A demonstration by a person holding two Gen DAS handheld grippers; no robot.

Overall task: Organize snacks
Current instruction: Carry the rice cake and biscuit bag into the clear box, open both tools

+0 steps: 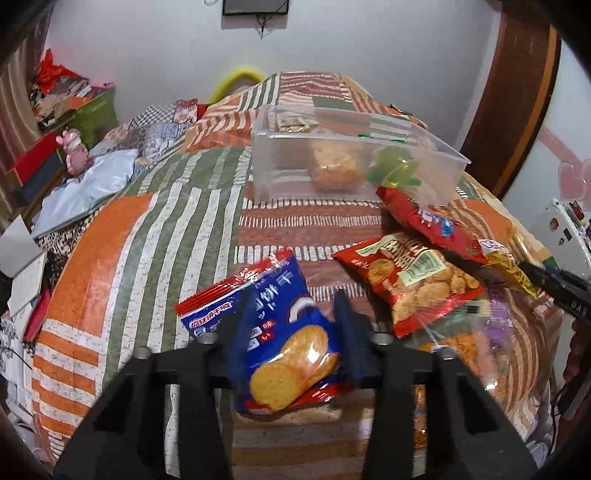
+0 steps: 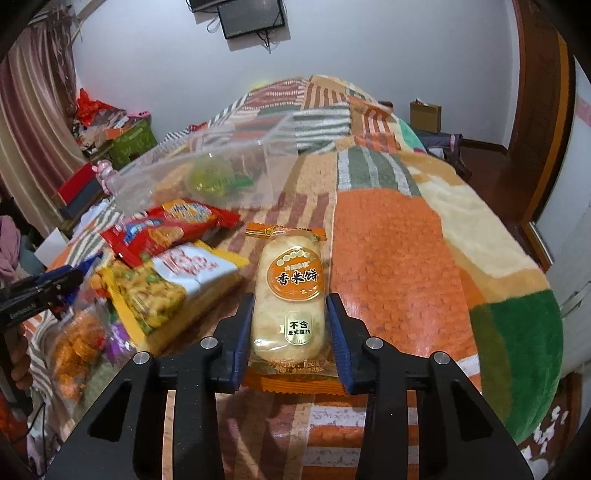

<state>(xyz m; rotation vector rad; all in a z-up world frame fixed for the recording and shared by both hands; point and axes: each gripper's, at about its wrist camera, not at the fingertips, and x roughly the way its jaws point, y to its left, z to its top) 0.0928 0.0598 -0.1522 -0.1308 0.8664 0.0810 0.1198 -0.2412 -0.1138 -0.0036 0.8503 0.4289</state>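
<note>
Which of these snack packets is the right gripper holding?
The orange rice cake packet, clamped between the right gripper pads; the blue one is in the left gripper, the rest lie loose.

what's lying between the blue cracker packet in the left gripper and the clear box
Nothing: in the left wrist view only bare patchwork blanket lies between the blue cracker packet and the clear box.

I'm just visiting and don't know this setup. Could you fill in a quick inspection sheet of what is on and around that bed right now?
Surface: patchwork blanket covering a bed.
Job's things: clear plastic bin already holding a few snacks; loose snack packets beside it, among them a red packet and a yellow packet.
Clutter: boxes and a pink toy beside the bed.
Grippers: left gripper shut on a blue biscuit packet; right gripper shut on an orange rice cake packet.
Cables: wires under the wall screen.
Surroundings: white wall, curtain, wooden door frame.
</note>
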